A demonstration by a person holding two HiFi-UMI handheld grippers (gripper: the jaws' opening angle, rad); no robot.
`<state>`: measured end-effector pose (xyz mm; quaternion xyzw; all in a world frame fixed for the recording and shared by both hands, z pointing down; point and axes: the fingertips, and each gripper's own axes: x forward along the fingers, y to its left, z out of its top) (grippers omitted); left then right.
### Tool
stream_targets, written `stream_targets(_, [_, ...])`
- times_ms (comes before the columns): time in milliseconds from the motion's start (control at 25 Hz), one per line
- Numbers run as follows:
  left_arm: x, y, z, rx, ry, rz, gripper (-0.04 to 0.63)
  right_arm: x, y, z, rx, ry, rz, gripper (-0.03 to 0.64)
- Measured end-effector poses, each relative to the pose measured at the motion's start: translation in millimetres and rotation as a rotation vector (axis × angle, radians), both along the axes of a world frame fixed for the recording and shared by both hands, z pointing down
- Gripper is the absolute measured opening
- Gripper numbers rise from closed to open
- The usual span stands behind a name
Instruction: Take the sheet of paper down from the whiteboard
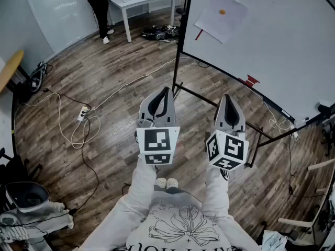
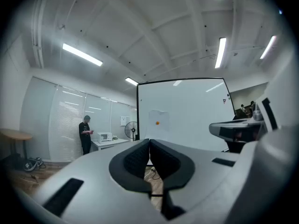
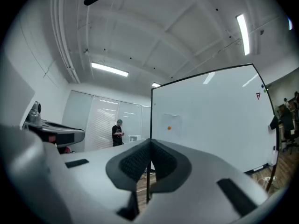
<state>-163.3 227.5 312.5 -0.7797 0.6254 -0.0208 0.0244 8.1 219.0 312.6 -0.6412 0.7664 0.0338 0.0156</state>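
Observation:
A white sheet of paper hangs on the whiteboard, pinned by a small orange magnet. The same sheet of paper shows faintly in the left gripper view, and the paper in the right gripper view too. My left gripper and right gripper are held level side by side, some way in front of the board. Both are shut with nothing between the jaws. The left gripper and the right gripper show their pads pressed together.
The whiteboard's black stand has feet on the wooden floor. A red marker and a red clip sit on the board. A white table with a person beside it stands far left. Cables cross the floor.

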Motion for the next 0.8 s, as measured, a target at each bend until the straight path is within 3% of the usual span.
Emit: stream_targets(800, [41.1, -36.0, 0.3, 0.027, -0.031, -0.021, 0.006, 41.0, -34.8, 9.5, -0.006, 0.009, -0.022, 0.003])
